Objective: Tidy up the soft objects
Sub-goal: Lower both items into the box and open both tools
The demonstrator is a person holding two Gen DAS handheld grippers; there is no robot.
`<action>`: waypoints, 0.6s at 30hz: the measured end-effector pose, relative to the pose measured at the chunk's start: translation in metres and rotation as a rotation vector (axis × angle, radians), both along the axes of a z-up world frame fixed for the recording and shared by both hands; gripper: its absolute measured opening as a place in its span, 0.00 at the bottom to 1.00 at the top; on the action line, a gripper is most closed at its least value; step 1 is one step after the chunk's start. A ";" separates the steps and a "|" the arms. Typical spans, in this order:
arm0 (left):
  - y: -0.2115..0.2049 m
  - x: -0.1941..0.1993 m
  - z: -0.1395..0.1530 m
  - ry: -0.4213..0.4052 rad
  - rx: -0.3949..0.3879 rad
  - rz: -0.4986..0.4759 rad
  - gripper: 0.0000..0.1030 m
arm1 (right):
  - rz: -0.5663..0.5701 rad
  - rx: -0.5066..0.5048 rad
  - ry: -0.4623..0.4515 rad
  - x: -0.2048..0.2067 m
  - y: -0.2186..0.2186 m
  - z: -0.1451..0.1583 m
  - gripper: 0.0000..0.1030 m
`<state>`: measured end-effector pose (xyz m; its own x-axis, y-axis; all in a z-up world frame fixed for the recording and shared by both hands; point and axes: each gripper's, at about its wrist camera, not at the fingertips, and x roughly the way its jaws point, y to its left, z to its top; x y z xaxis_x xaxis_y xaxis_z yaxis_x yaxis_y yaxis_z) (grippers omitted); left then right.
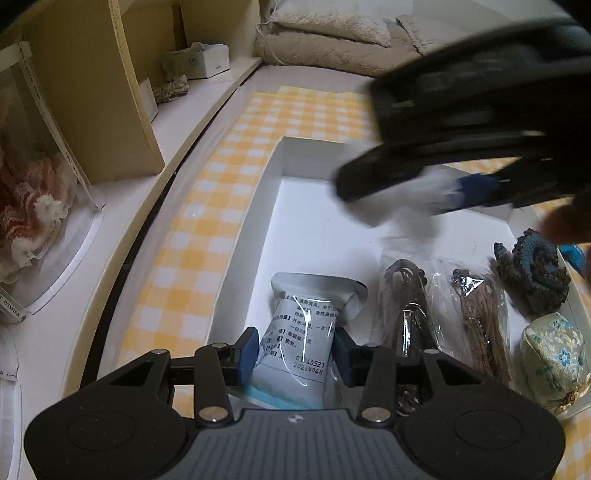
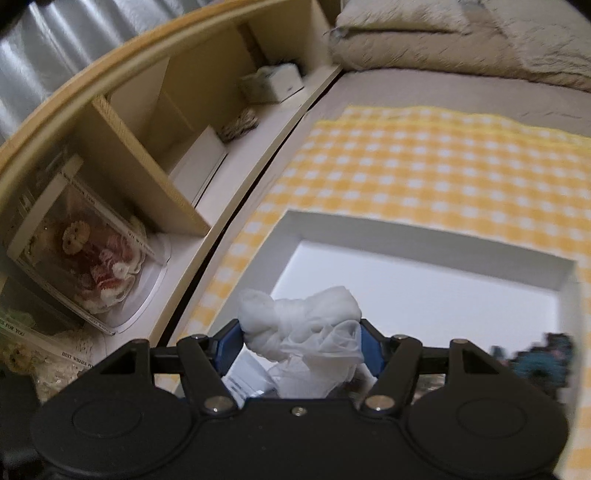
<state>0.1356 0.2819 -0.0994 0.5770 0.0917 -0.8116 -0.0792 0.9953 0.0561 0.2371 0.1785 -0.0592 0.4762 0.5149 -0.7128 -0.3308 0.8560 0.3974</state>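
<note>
A white box (image 1: pixel 271 192) lies on a yellow checked cloth (image 1: pixel 207 192). In it are a clear medicine packet (image 1: pixel 306 332), two bags of brown cord (image 1: pixel 406 306), a dark blue crocheted piece (image 1: pixel 532 269) and a pale brocade pouch (image 1: pixel 550 358). My left gripper (image 1: pixel 295 350) is shut on the near end of the medicine packet. My right gripper (image 2: pixel 301 341) is shut on a bundle of white gauzy fabric (image 2: pixel 306 328) and holds it above the box (image 2: pixel 424 291); it also shows, blurred, in the left wrist view (image 1: pixel 417 188).
A wooden shelf unit (image 1: pixel 122 110) runs along the left, holding a boxed doll (image 1: pixel 33 206), a tissue box (image 1: pixel 199 59) and a rope bundle (image 1: pixel 171 88). Beige pillows (image 1: pixel 332 33) lie at the far end of the bed.
</note>
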 end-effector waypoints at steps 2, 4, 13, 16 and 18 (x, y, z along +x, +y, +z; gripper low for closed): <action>0.000 -0.001 -0.001 -0.007 -0.005 0.002 0.49 | 0.011 0.005 0.010 0.004 0.013 -0.006 0.65; -0.002 -0.002 0.000 -0.015 -0.015 -0.002 0.60 | 0.020 0.001 0.012 0.008 0.024 -0.011 0.65; -0.007 -0.005 0.003 -0.003 -0.041 -0.006 0.77 | 0.029 -0.035 -0.035 0.016 0.034 -0.014 0.86; -0.007 -0.008 0.007 -0.006 -0.054 0.004 0.80 | 0.023 -0.038 -0.025 0.015 0.027 -0.013 0.86; -0.008 -0.010 0.011 -0.013 -0.056 0.010 0.82 | 0.021 -0.036 -0.021 0.013 0.022 -0.012 0.87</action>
